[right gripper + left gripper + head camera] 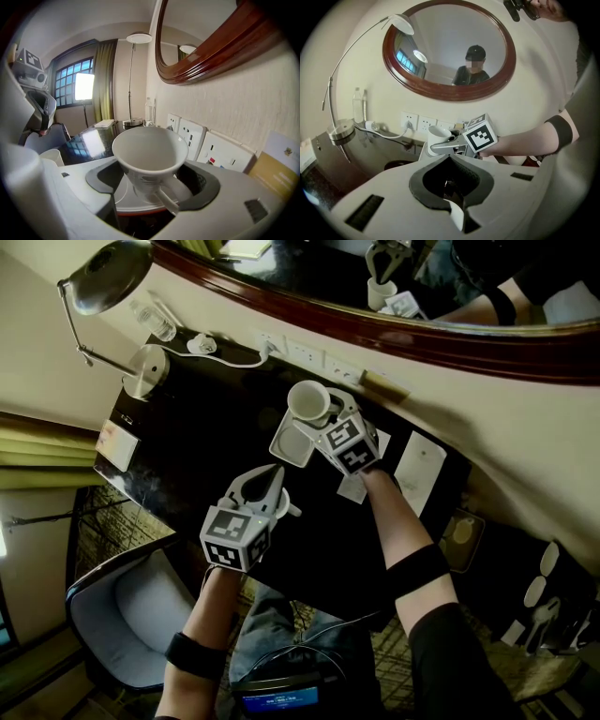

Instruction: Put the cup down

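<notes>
The cup (149, 154) is sitting upright between the jaws of the right gripper (322, 418), directly over a white saucer (123, 199). Its handle is pointing back toward that gripper's camera. The jaws are standing partly apart and are clamping the cup by its sides. Whether the cup's base is touching the saucer cannot be told.

The saucer is lying on the dark glossy table (187, 418), near the wall. A row of wall sockets (190, 133) is running just behind the cup, and a printed card (281, 164) is showing to their right.

The left gripper (270, 476) is hovering nearer the person, apart from the saucer. Its jaws are closed together with nothing between them. A second white cup (52, 157) is standing on the table just under it.

A desk lamp (108, 277) is standing at the table's far left end. A wood-framed oval mirror (450, 51) is hanging above the sockets.
</notes>
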{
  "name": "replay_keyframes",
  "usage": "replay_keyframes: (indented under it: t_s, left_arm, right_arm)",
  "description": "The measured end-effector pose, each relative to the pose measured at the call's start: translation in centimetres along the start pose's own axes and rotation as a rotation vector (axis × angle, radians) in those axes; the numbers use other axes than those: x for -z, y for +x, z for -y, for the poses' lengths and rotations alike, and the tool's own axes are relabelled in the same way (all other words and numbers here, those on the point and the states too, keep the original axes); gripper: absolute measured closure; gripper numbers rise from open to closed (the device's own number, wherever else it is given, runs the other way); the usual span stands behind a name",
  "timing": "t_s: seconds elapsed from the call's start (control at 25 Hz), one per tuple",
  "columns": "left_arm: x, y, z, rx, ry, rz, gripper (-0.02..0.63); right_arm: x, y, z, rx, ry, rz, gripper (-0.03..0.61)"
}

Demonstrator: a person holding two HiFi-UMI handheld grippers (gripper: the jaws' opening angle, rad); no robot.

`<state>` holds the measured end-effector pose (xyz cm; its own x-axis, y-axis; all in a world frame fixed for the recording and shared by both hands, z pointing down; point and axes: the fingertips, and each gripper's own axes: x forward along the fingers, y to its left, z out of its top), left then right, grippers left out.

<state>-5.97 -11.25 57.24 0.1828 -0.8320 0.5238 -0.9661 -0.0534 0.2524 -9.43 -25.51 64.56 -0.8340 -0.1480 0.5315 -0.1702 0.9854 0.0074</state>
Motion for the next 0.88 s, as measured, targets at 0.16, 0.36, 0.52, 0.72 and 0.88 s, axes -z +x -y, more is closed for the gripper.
replay_keyframes:
  t_s: [0.16,0.36,0.52,0.72,0.88]
  left_arm:
    - [-0.3,-1.0,-0.1,-0.010,-0.005,0.009,0.613]
    - [-0.6,-3.2,0.5,0.004,0.004,0.008,0.613]
    - [-0.9,-5.4,0.9,0.014,0.016,0.007,0.613]
    - [-0.9,-8.8,1.4,0.026,0.030,0.003,0.613]
    - [-0.4,-10.6,1.8,0.028,0.049,0.001,0.613]
  right_arm:
    - [-0.8,-1.0,-0.1,0.035,-0.004,-0.012,0.204]
    - [-1.6,-3.7,-1.5,0.070,0.003,-0.027,0.204]
    - [-1.5,-7.1,-3.3,0.100,0.019,-0.036,0.202]
    - [0.7,-11.4,-7.1,0.146,0.091,-0.072,0.202]
    - [2.9,-14.0,-10.2,0.182,0.147,-0.082,0.202]
